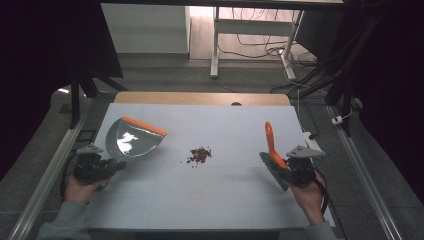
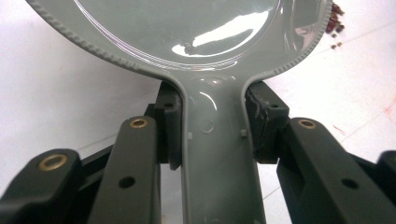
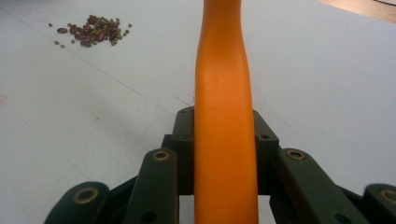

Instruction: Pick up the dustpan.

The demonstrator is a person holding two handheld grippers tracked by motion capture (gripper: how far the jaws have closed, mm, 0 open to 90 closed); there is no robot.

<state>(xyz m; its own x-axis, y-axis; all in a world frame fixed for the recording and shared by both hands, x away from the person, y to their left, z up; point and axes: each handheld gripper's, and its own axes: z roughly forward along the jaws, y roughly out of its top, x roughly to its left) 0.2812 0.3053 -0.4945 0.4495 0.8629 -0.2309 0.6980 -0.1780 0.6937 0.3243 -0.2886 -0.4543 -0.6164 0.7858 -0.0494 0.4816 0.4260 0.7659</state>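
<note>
Dustpan at the left, spilled beans in the middle, brush at the right, all over a white table.

At the left edge, a hand holds the left gripper, its jaws closed tight on the grey dustpan's handle, one pad pressing each side of it; the pan's bowl lies on the table just beyond, its orange lip on the far side, turned toward the right. To its right, near the table's middle, sits a small heap of dark red and green beans, well apart from both tools. Farther right, the right gripper has its jaws shut around the brush's orange handle, which points toward the far side, while the dark bristle end hangs toward the near side beside the hand. Beyond the table's far edge stand white desk legs and trailing cables on the floor.
</note>
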